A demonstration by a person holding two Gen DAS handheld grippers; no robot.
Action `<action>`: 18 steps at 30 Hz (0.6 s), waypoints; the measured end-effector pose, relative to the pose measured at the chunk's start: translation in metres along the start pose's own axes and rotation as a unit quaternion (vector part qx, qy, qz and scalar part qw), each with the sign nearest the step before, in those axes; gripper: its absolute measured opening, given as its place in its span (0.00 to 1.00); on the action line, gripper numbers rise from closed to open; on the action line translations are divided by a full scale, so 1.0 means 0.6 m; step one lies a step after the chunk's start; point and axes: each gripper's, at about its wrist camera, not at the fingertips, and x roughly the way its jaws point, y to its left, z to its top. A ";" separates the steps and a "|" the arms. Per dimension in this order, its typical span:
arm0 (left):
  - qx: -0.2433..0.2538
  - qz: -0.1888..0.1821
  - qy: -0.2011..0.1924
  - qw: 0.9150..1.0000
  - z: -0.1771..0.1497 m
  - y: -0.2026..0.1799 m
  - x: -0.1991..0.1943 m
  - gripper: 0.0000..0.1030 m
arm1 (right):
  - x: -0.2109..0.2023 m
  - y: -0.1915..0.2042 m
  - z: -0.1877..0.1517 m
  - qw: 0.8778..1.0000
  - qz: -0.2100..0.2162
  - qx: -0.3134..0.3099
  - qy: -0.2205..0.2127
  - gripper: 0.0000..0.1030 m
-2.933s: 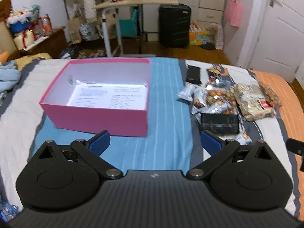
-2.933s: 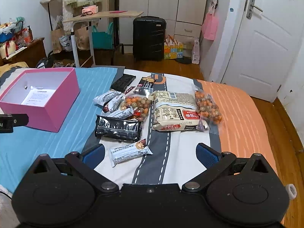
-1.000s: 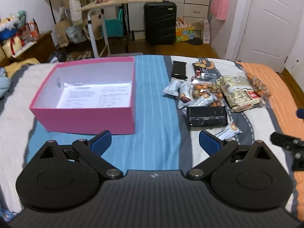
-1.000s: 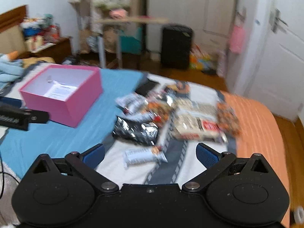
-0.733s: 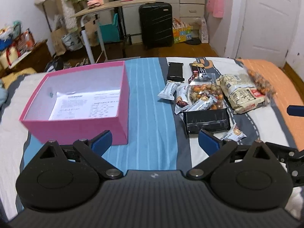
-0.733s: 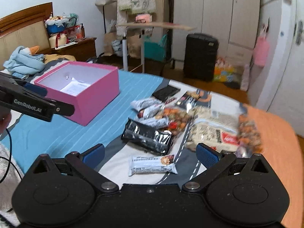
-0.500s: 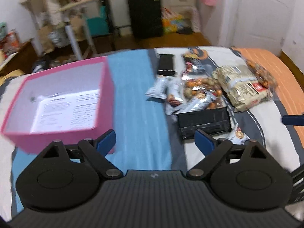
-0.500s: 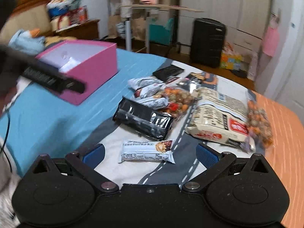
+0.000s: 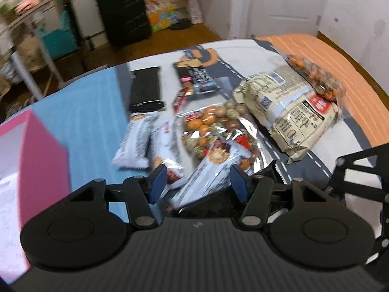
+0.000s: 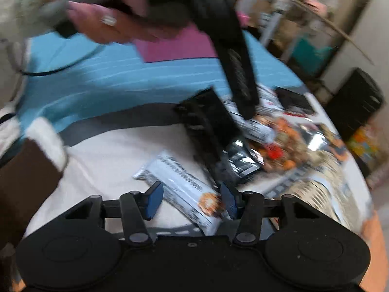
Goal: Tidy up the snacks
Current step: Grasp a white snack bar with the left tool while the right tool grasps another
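Note:
A pile of snack packets lies on the bed. My left gripper [image 9: 198, 182] is open, its blue pads either side of a silver snack bar [image 9: 211, 170] that rests on a clear bag of nuts [image 9: 214, 124]. My right gripper [image 10: 190, 200] is open around a white snack bar [image 10: 180, 185], low over the bedspread. The left gripper's body [image 10: 233, 56] and the hand holding it cross the right wrist view. A black packet [image 10: 214, 131] lies behind the white bar. The pink box [image 9: 29, 150] stands at the left.
A large beige bag [image 9: 289, 107], a bag of orange nuts [image 9: 316, 75], dark packets [image 9: 145, 90] and two white bars [image 9: 136, 143] lie further back. The right gripper's linkage [image 9: 359, 170] shows at the right. A black suitcase [image 9: 121, 7] stands on the floor beyond the bed.
Both grippers have moved forward and down onto the snack pile and narrowed their jaws. The left one swung right, away from the pink box. The views are motion-blurred.

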 end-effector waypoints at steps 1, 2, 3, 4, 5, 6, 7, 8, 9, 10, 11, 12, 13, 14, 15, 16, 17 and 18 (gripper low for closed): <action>0.009 0.000 0.000 1.000 0.001 -0.004 0.009 0.55 | 0.002 -0.001 0.000 1.000 0.012 -0.015 -0.003 0.54; 0.019 -0.002 0.002 1.000 0.003 -0.008 0.018 0.53 | 0.005 -0.001 0.000 0.999 0.024 -0.031 -0.001 0.54; 0.027 -0.005 0.005 1.000 0.004 -0.011 0.025 0.52 | 0.009 0.000 0.001 0.998 0.034 -0.047 0.001 0.54; 0.030 -0.008 0.010 0.999 0.004 -0.012 0.035 0.49 | 0.013 0.000 0.002 0.997 0.040 -0.062 0.002 0.55; 0.031 -0.006 0.016 0.999 0.004 -0.013 0.044 0.45 | 0.018 0.000 0.000 0.996 0.044 -0.076 0.006 0.54; 0.031 -0.002 0.021 0.999 0.004 -0.014 0.051 0.42 | 0.021 0.001 -0.001 0.995 0.043 -0.085 0.010 0.51; 0.031 0.003 0.028 0.999 0.004 -0.014 0.060 0.35 | 0.026 -0.001 -0.002 0.995 0.041 -0.088 0.014 0.48; 0.029 0.007 0.027 0.999 0.003 -0.013 0.064 0.34 | 0.027 -0.003 -0.002 0.996 0.041 -0.083 0.015 0.45; 0.025 0.005 0.026 0.999 0.003 -0.011 0.063 0.33 | 0.026 -0.007 -0.001 0.996 0.043 -0.071 0.014 0.41; 0.019 0.001 0.027 0.999 0.003 -0.007 0.063 0.29 | 0.023 -0.011 0.002 0.997 0.042 -0.056 0.010 0.39; 0.012 0.002 0.030 0.999 0.003 -0.004 0.063 0.27 | 0.020 -0.018 0.002 0.998 0.044 -0.036 0.004 0.38; 0.008 0.002 0.033 0.999 0.002 -0.001 0.063 0.26 | 0.016 -0.028 0.003 0.999 0.047 -0.015 -0.003 0.36; 0.005 0.000 0.033 0.999 0.001 0.002 0.063 0.25 | 0.012 -0.034 0.001 0.999 0.049 0.010 -0.011 0.36; 0.001 0.000 0.031 1.000 -0.001 0.005 0.061 0.25 | 0.006 -0.037 0.000 0.998 0.051 0.031 -0.017 0.34; -0.006 0.001 0.029 1.000 -0.001 0.006 0.061 0.25 | 0.003 -0.040 -0.003 0.997 0.052 0.046 -0.022 0.33; -0.014 0.002 0.029 0.999 -0.001 0.007 0.061 0.24 | -0.001 -0.042 -0.005 0.997 0.051 0.060 -0.028 0.33; -0.022 0.003 0.027 0.999 -0.001 0.008 0.060 0.24 | -0.001 -0.044 -0.005 0.996 0.048 0.071 -0.033 0.32; -0.028 0.004 0.025 0.999 -0.001 0.008 0.057 0.23 | -0.005 -0.044 -0.006 0.995 0.048 0.080 -0.037 0.32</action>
